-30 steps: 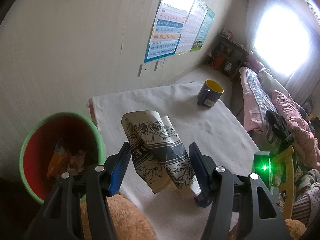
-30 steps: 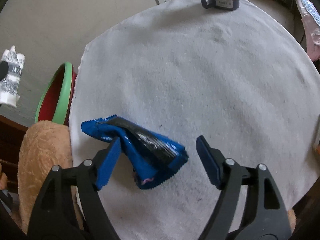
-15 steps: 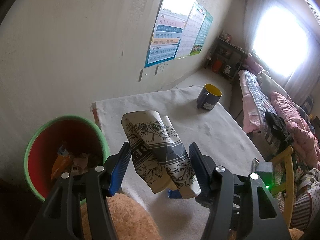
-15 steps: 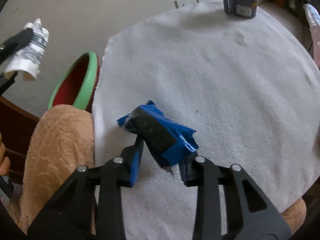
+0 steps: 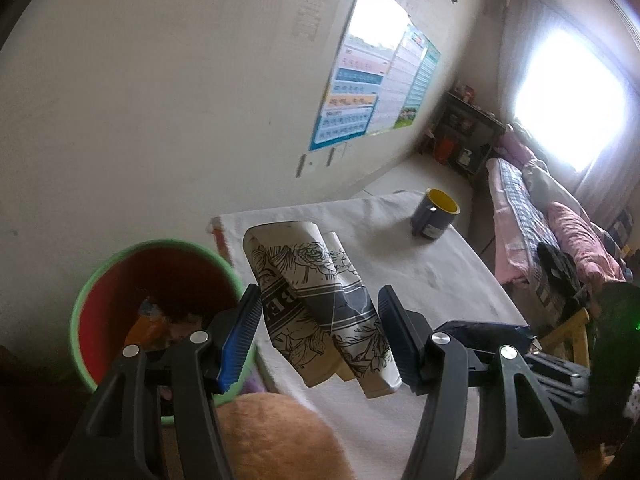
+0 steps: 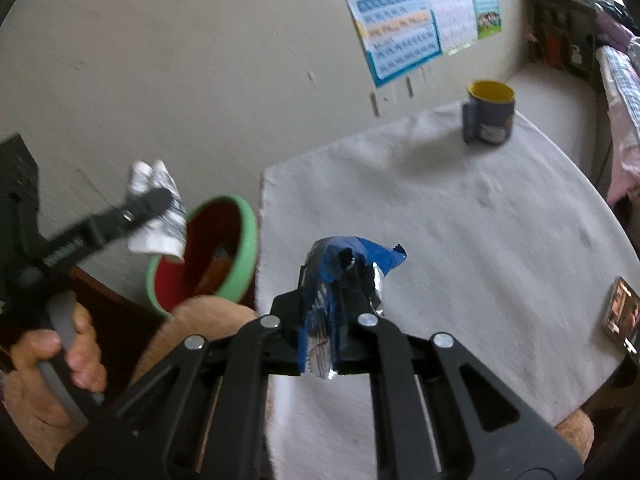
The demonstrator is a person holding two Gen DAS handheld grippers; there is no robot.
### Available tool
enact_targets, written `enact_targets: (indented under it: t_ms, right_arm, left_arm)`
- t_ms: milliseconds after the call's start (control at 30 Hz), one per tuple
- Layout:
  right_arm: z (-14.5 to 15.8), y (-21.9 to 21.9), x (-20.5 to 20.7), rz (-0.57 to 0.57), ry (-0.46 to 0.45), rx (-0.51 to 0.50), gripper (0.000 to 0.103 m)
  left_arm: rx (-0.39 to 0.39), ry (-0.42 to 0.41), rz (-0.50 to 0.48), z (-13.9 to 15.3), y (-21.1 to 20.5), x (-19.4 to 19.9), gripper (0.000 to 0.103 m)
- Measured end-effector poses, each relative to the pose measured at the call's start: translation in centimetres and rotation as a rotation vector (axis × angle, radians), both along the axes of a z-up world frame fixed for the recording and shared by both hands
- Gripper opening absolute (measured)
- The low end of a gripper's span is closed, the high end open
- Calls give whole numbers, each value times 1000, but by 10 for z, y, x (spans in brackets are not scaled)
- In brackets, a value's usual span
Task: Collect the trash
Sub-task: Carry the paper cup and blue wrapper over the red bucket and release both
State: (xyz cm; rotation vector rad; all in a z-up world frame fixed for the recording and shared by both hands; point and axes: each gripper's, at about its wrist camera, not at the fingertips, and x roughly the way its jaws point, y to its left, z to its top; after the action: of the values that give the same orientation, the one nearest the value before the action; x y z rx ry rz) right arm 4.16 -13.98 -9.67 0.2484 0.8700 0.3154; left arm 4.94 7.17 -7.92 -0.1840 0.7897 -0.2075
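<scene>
The left hand-held gripper grasps a printed paper packet beside the bin rim; the right hand-held gripper is clenched on a blue wrapper above the bench edge.

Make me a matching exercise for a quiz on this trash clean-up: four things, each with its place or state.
Things:
1. blue wrapper
2. printed paper pack
3. mug
4. bin

Places:
A. beside the table, rubbish inside
B. on the table's far end
C. clamped in the right gripper
D. in the left gripper

Pairs: 1-C, 2-D, 3-B, 4-A
</scene>
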Motion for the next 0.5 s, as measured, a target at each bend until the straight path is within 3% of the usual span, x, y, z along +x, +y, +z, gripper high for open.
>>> enact_targets:
  t_ms: [267, 500]
  right_arm:
    - [18, 53, 17, 90, -40, -3, 9]
    - [15, 98, 28, 175, -34, -14, 9]
  left_arm:
    - [70, -7, 99, -4, 52, 2, 57]
    - [97, 29, 168, -19, 92, 4, 57]
